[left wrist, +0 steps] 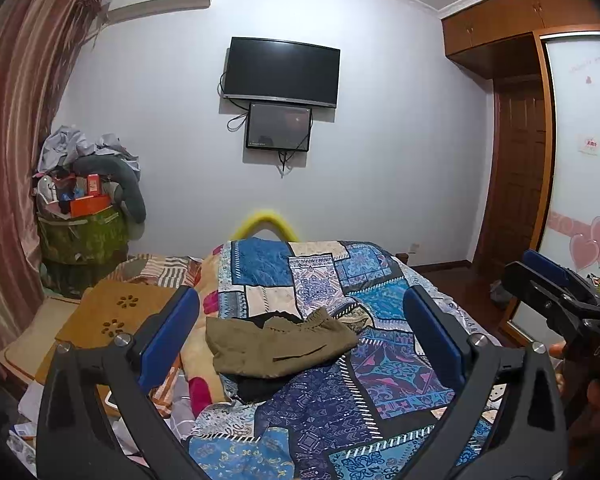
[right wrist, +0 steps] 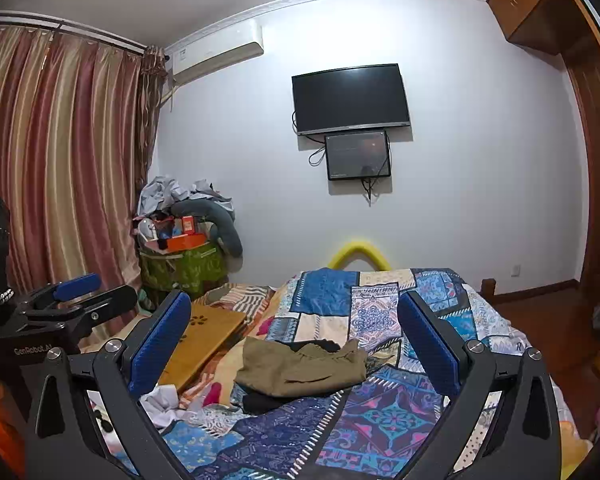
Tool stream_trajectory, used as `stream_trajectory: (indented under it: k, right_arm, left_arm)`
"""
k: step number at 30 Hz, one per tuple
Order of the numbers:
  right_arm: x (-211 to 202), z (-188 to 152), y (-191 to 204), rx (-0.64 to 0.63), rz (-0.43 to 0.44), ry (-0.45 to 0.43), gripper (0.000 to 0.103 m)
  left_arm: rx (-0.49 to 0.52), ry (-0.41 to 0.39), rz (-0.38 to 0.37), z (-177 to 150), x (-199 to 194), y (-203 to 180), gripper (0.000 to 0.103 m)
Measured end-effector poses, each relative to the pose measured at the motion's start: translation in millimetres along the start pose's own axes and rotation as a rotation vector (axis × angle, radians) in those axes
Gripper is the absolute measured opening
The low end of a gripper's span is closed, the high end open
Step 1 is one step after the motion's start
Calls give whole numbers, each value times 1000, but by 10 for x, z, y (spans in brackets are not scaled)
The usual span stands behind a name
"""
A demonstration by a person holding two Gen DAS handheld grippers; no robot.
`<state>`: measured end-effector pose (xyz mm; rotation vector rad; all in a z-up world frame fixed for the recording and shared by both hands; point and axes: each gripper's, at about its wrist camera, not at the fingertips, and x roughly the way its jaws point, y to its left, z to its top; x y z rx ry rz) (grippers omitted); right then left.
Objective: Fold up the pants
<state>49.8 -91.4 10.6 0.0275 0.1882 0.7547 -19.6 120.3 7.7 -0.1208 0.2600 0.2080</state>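
Pants (left wrist: 280,346) folded on quilt (left wrist: 380,392); left gripper (left wrist: 300,332), right gripper (right wrist: 296,340) spread wide, above.

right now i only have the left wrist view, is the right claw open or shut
Observer: Open. In the right wrist view the right claw has its fingers spread wide and empty, with the olive pants framed between them.
Operator: anything hidden behind my left finger
Observer: Yes, a crumpled white cloth lies on the bed next to the wooden board, left of the pants.
Operator: where does my left claw sit from over there
Observer: The left claw is off to the left, held in the air in front of the curtain, touching nothing.
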Motion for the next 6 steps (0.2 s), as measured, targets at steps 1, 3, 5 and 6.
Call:
stream_trajectory:
  k: [1, 3, 5, 6]
  right_arm:
    - [1, 5, -1, 2, 0, 1, 103]
    - [-7, -4, -4, 6, 1, 2, 103]
    - [-1, -7, -7, 9, 1, 6, 103]
    - [2, -5, -6, 10, 0, 7, 103]
  left_arm:
    - [-1, 0, 1, 3, 4, 7, 103]
    - [-1, -1, 4, 0, 3, 4, 103]
    - [2, 1, 1, 5, 27, 4, 103]
    - [4, 2, 2, 3, 25, 4, 103]
